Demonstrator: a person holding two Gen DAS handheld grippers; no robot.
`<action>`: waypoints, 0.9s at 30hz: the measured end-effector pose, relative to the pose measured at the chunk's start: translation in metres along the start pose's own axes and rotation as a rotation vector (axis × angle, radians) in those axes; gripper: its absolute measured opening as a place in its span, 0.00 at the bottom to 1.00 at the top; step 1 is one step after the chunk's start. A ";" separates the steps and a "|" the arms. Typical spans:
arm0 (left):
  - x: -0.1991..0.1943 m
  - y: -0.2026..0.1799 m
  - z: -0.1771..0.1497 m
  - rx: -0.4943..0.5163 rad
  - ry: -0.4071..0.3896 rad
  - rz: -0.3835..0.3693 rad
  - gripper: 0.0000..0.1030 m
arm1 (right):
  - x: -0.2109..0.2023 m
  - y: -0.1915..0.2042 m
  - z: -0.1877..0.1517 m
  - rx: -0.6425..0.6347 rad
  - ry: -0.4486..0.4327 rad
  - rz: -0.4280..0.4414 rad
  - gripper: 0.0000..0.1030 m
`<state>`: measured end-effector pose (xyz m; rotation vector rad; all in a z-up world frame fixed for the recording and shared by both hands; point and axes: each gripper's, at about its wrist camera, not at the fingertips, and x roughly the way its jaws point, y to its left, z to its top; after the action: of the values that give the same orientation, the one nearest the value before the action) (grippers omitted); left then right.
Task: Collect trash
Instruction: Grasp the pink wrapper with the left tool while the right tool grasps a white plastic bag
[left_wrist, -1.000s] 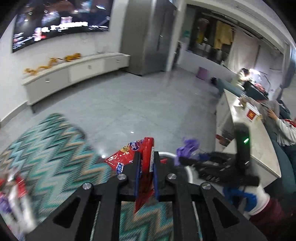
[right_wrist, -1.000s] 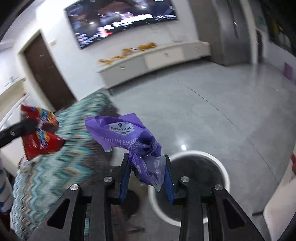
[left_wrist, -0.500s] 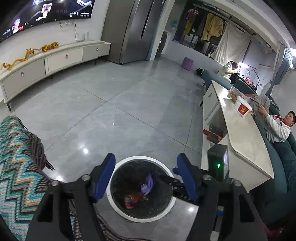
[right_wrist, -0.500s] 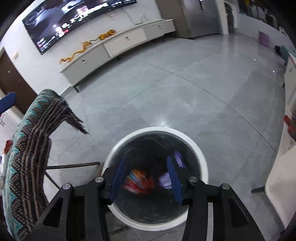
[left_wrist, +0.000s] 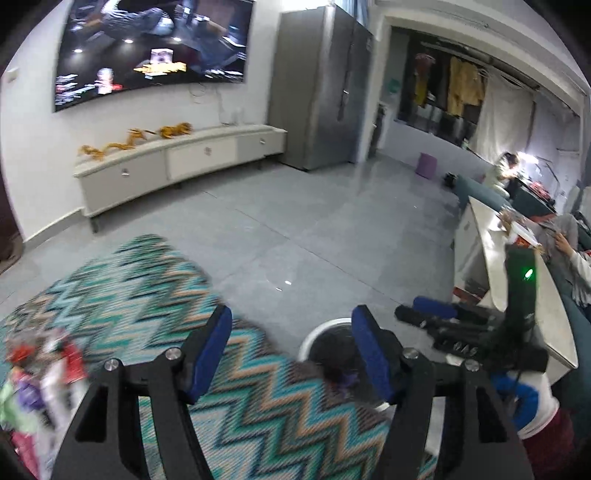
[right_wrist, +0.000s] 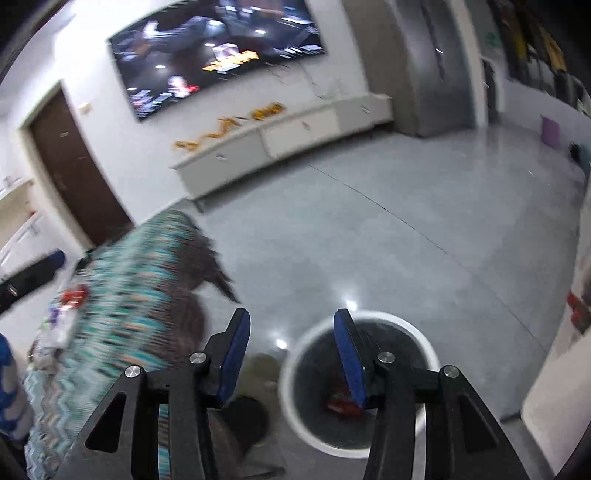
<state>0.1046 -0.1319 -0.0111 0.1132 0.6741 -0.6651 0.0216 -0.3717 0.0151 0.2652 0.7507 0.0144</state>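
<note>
Between both pairs of fingers nothing is held: the left gripper (left_wrist: 291, 345) and right gripper (right_wrist: 291, 345) gape wide. Beyond them, the crumpled wrappers (left_wrist: 40, 373) heaped on the zigzag-clothed tabletop (left_wrist: 155, 291) look light, soft and crinkly; pinch a raised fold, then drop it in the white bin (right_wrist: 424, 341).

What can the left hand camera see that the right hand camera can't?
Only the left wrist view shows the yellow clothes hanging at the back, the white counter with people beside it, and the right gripper seen from the side. Only the right wrist view shows the brown door and a red wrapper down inside the bin. Both show the white bin, the zigzag cloth, the big TV and open, empty blue fingers.
</note>
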 end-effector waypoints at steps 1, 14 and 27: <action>-0.011 0.010 -0.004 -0.015 -0.006 0.026 0.63 | -0.002 0.014 0.003 -0.023 -0.006 0.024 0.43; -0.142 0.173 -0.096 -0.332 -0.059 0.368 0.57 | 0.031 0.182 0.011 -0.252 0.061 0.286 0.43; -0.116 0.254 -0.161 -0.542 0.074 0.400 0.50 | 0.125 0.284 -0.008 -0.292 0.287 0.368 0.39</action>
<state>0.1036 0.1795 -0.0948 -0.2265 0.8524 -0.0809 0.1308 -0.0824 -0.0050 0.1194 0.9636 0.5163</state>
